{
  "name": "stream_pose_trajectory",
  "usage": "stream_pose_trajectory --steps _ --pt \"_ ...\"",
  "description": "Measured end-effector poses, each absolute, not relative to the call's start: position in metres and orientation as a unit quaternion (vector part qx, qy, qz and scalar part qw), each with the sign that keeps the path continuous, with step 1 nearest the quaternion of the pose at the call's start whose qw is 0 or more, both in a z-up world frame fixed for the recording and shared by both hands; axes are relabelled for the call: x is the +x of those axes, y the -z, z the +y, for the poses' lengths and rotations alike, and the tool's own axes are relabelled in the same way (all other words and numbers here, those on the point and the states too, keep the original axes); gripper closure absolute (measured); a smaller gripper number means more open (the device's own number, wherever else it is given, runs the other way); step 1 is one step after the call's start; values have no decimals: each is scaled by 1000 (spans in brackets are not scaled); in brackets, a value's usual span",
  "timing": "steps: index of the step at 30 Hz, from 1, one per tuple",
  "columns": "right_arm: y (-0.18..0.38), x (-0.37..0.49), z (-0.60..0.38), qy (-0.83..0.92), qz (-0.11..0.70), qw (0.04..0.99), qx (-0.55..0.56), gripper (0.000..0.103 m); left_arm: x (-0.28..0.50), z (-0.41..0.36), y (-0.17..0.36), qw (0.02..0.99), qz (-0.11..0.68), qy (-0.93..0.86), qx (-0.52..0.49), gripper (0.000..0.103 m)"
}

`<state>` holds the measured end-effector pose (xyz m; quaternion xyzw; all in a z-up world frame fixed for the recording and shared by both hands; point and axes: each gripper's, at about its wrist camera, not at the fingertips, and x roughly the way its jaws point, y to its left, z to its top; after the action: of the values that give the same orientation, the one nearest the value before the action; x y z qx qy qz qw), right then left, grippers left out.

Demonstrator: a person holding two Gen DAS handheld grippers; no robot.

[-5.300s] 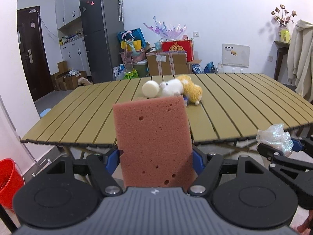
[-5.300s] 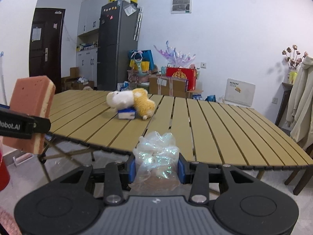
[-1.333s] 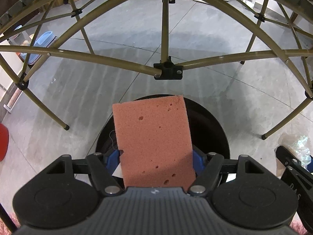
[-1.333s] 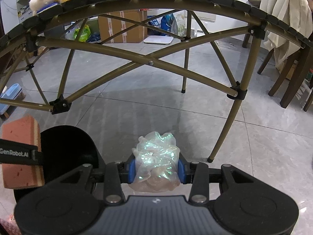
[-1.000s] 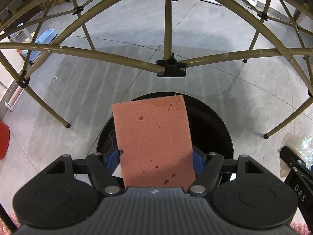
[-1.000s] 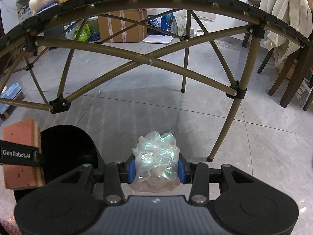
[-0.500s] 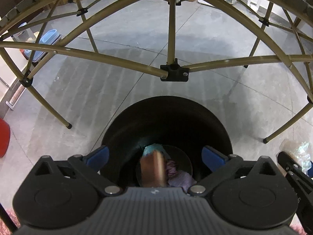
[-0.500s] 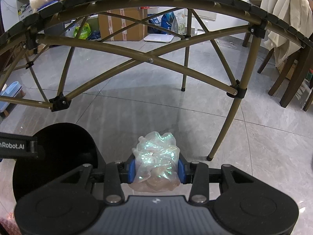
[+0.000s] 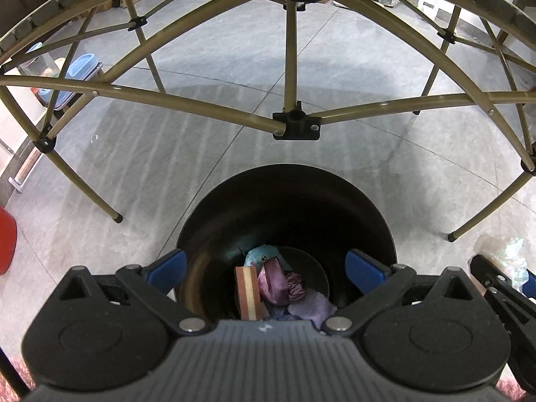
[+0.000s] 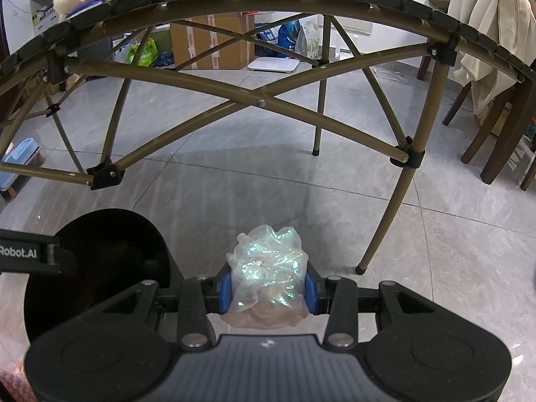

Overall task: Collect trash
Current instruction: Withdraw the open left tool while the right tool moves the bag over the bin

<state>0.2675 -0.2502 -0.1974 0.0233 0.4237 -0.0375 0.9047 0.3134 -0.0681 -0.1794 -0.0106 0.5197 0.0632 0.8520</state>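
sponge (image 9: 248,296): on edge among scraps in black bin (image 9: 234,201), lower centre; left claw (image 9: 266,268) spread wide, empty, above. plastic wad (image 10: 268,278): pinched in right claw (image 10: 268,293), likely binned next.

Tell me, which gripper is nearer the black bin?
Left. The left gripper hangs open right above the bin, looking straight down into it. The right gripper, shut on a plastic wad, hangs off to the bin's right, over bare floor.

right gripper (image 10: 267,289) jaws clamp plastic wrap (image 10: 268,278) | black bin (image 10: 97,268) left
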Motion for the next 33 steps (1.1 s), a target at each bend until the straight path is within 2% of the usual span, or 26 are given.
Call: stream_pose_trajectory --steps 19,33 --pt "189 261 -236 5 436 900 27 63 291 -37 146 877 477 -55 7 0" --pt "185 261 -216 -28 446 894 27 63 283 12 147 877 472 -92 4 0"
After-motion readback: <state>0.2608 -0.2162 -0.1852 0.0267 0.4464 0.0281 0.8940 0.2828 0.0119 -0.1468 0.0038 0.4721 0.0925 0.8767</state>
